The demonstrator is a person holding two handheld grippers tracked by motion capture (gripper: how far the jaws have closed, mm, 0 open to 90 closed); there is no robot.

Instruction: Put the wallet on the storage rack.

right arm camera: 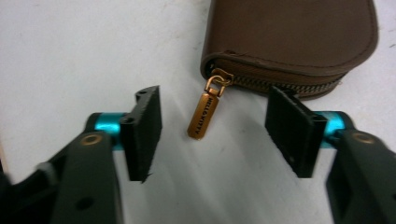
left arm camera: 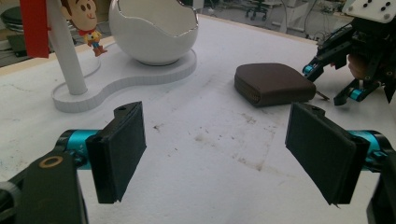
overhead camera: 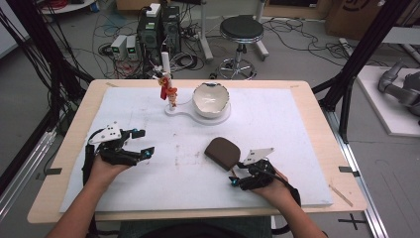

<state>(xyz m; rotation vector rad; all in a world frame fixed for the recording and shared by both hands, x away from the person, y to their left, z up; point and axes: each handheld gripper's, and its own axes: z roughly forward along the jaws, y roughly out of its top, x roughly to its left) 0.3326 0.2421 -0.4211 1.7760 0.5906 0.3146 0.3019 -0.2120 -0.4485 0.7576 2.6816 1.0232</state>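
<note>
A brown zip pouch (overhead camera: pixel 223 152) (left arm camera: pixel 273 84) (right arm camera: pixel 289 32) lies flat on the white mat, right of centre. Its brass zipper pull (right arm camera: pixel 203 114) lies on the mat, pointing toward me. My right gripper (overhead camera: pixel 236 177) (left arm camera: pixel 331 83) (right arm camera: pixel 215 133) sits low just in front of the pouch. Its jaws stand apart on either side of the pull, and neither pad touches it. My left gripper (overhead camera: pixel 147 142) (left arm camera: pixel 215 149) hovers over the left part of the mat, wide open with nothing between its pads.
A white eggshell-shaped bowl (overhead camera: pixel 210 99) (left arm camera: pixel 154 28) sits on a flat white stand (overhead camera: pixel 178 110) (left arm camera: pixel 121 74) at the back of the mat. A small cartoon figure (overhead camera: pixel 171 94) (left arm camera: pixel 88 23) hangs from its post. Beyond the table stand a stool (overhead camera: pixel 241 30) and computer boxes (overhead camera: pixel 158 27).
</note>
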